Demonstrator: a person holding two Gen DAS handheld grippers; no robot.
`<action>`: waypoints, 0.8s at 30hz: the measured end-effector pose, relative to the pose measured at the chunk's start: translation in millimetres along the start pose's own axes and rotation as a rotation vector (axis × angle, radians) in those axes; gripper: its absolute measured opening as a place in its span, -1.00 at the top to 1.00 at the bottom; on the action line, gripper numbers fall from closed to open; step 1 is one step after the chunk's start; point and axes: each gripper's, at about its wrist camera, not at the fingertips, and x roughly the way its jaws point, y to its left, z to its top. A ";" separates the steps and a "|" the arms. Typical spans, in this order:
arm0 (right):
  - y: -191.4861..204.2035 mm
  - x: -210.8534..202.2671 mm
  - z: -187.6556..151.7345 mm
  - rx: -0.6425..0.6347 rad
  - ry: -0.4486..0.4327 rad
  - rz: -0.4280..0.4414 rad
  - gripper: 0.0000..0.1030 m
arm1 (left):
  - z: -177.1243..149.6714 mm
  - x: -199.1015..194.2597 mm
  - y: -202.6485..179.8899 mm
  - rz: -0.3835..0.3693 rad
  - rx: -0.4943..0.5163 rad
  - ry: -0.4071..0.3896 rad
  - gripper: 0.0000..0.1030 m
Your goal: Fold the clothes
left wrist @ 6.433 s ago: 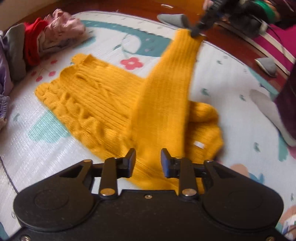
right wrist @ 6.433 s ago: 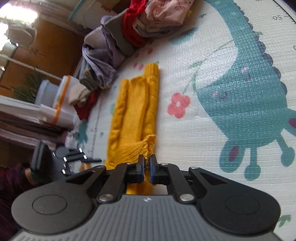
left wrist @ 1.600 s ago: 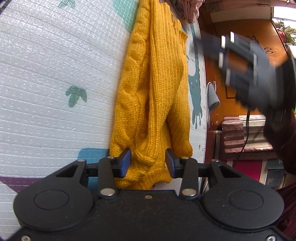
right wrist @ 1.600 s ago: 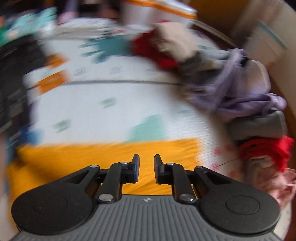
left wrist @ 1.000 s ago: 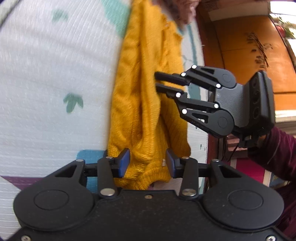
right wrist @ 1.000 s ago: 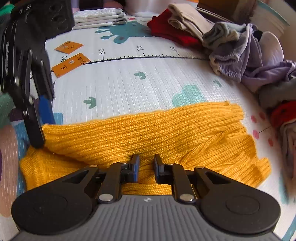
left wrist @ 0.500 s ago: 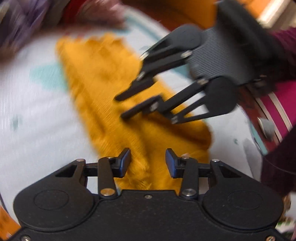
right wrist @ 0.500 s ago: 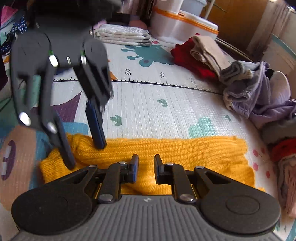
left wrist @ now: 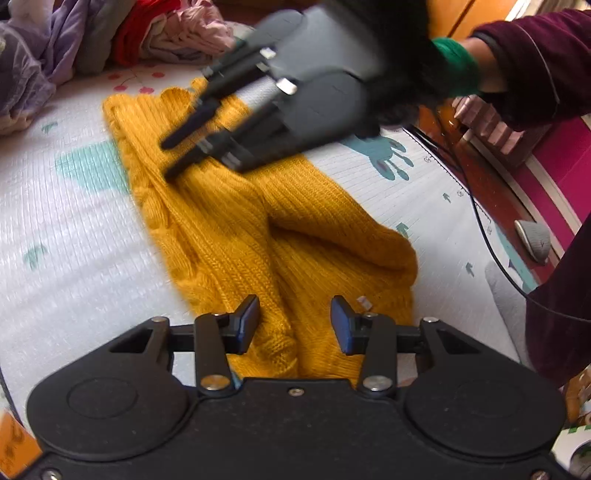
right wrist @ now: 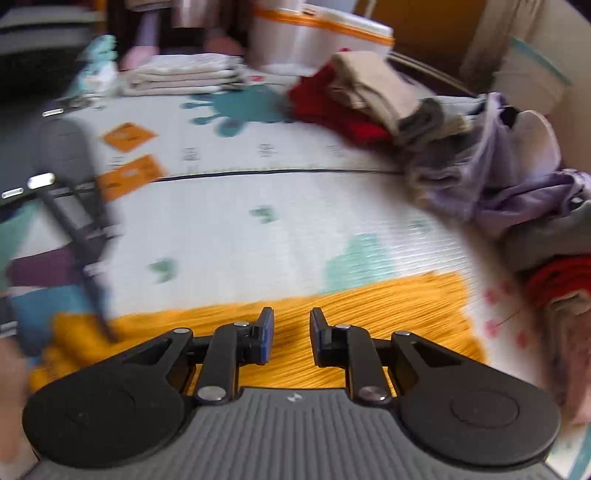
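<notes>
Mustard knit sweater (left wrist: 258, 229) lies folded lengthwise on the mat (left wrist: 74, 236), under both claws: left gripper (left wrist: 294, 321) apart and empty, right gripper (right wrist: 291, 332) opening, seemingly clear, probably repositioning for the next fold.

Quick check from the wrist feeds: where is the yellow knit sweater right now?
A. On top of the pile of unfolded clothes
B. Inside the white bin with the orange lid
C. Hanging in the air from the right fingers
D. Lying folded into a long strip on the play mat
D: the yellow knit sweater lies flat as a long folded strip on the play mat, apart from the clothes pile.
</notes>
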 end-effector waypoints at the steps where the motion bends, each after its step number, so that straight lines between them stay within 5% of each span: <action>1: -8.2 7.0 2.9 0.023 0.008 -0.009 0.59 | -2.5 1.5 1.5 0.005 -0.014 0.002 0.23; 5: -31.3 39.6 2.9 0.143 0.067 0.041 0.53 | -11.8 3.1 7.3 0.011 -0.045 0.017 0.23; 9: -24.4 35.8 3.2 0.095 0.067 0.026 0.53 | -1.9 -0.2 0.5 0.020 -0.044 0.016 0.23; 15: -8.2 -25.6 -2.3 0.038 -0.005 0.003 0.26 | 11.9 -17.1 -23.7 0.076 0.197 -0.027 0.18; 20: 39.9 -87.7 -50.0 -0.005 0.000 0.035 0.26 | -3.2 -19.2 -53.2 0.075 0.488 -0.023 0.18; 24: 84.8 -121.9 -89.0 -0.009 0.019 0.050 0.25 | -14.9 -9.6 -60.7 0.085 0.592 0.015 0.18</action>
